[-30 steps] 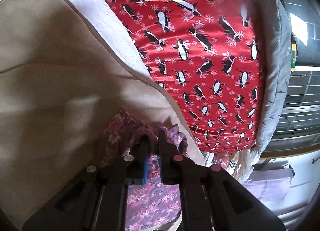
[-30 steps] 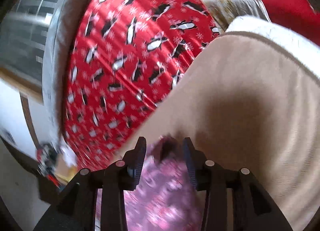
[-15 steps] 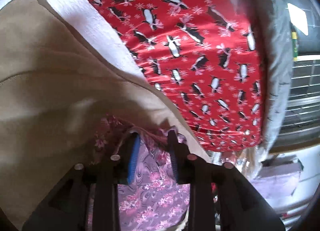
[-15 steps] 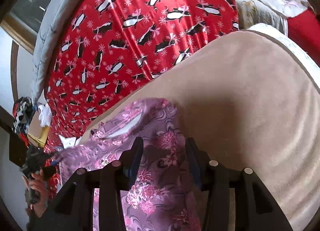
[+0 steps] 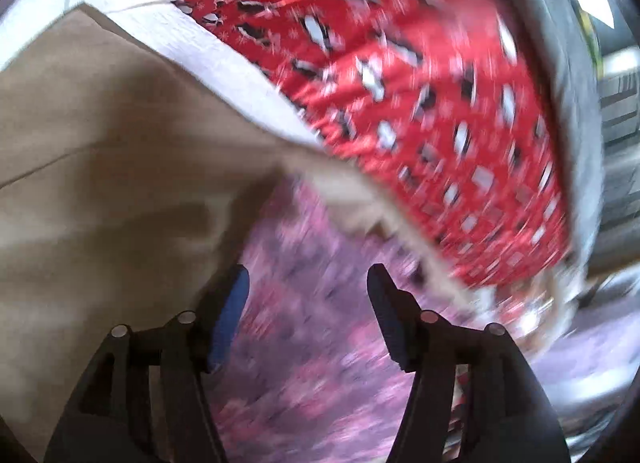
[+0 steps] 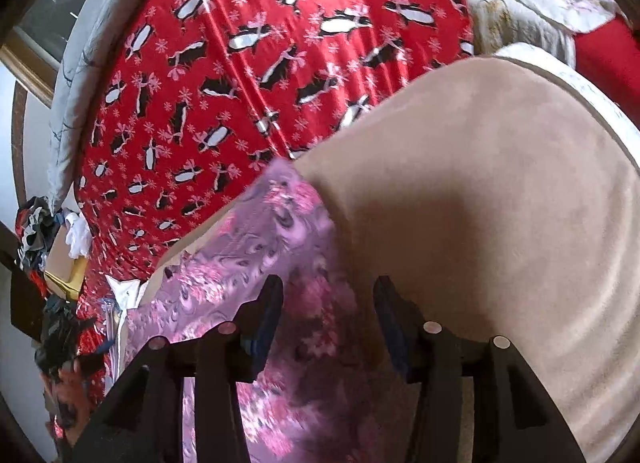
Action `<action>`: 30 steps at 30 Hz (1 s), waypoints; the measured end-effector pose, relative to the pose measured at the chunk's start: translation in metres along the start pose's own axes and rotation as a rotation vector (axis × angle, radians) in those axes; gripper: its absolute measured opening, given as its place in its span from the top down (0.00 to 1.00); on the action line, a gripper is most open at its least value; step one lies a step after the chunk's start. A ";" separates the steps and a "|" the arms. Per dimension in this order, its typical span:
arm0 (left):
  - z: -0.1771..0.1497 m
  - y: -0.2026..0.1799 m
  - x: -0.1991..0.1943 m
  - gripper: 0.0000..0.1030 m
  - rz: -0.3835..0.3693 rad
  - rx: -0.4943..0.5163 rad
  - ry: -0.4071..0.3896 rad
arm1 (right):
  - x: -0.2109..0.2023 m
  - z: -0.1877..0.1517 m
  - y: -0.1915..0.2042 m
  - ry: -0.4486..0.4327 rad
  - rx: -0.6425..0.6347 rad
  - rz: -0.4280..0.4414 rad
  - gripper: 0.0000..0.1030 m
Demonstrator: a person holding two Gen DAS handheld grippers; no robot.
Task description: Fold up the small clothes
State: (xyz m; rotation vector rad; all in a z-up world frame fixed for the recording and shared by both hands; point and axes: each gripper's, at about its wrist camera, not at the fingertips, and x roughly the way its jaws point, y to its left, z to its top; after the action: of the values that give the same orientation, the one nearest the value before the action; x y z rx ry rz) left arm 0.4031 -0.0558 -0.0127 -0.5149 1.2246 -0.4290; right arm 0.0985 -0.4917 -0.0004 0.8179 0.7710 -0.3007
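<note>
Nowhere in either view can any brand, label or writing be read; the only printing is pattern. The pink floral garment (image 6: 256,247) lies flat on the tan blanket (image 6: 480,191), with the blanket's edge running just beyond it and the red penguin-print cover (image 6: 248,63) past that edge. The right gripper (image 6: 326,295) hangs over the garment with its jaws parted; they have just been opening, and the cloth shows beneath the gap without either pad pressing on it. The garment's near border falls close to the right-hand finger, where tan blanket begins. From the left wrist, the picture is smeared, yet the left gripper (image 5: 306,283) plainly stands wide, its jaws likewise just opened, nothing clamped. The garment (image 5: 312,343) spreads under and between its fingers (image 5: 230,303), the tan blanket (image 5: 112,151) beside the blue-padded one.
</note>
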 end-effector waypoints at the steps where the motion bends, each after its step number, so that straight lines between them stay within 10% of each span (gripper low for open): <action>1: -0.016 -0.004 0.010 0.40 0.056 0.051 -0.005 | 0.004 0.002 0.002 -0.006 -0.004 -0.008 0.43; 5: -0.040 -0.003 0.053 0.40 0.258 0.134 0.079 | 0.029 0.006 0.011 0.007 0.019 -0.032 0.53; 6: -0.041 -0.005 0.053 0.40 0.268 0.146 0.060 | 0.029 0.006 0.016 0.000 0.006 -0.008 0.97; 10: -0.044 -0.014 0.050 0.40 0.331 0.170 -0.006 | 0.008 0.014 0.032 -0.132 -0.050 0.022 0.97; 14: -0.064 -0.013 0.039 0.40 0.383 0.174 -0.076 | 0.047 0.010 0.009 0.090 0.012 -0.144 0.94; 19: -0.108 -0.013 0.003 0.40 0.385 0.216 -0.154 | -0.010 -0.022 0.001 -0.034 0.053 -0.021 0.58; 22: -0.119 -0.021 0.008 0.40 0.388 0.284 -0.155 | -0.025 -0.050 -0.016 -0.010 0.084 -0.047 0.57; 23: -0.120 -0.023 0.014 0.40 0.401 0.310 -0.139 | -0.025 -0.060 -0.023 0.015 0.105 -0.049 0.57; 25: -0.125 -0.025 0.018 0.40 0.434 0.331 -0.135 | -0.029 -0.074 -0.028 0.041 0.118 0.007 0.94; 30: -0.113 -0.019 0.023 0.30 0.424 0.329 -0.095 | -0.054 -0.081 -0.012 -0.030 0.013 -0.013 0.95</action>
State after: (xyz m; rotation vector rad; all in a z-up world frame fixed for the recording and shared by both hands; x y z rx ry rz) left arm 0.3013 -0.1000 -0.0482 0.0105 1.1072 -0.2327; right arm 0.0138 -0.4413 -0.0038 0.8196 0.7467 -0.3295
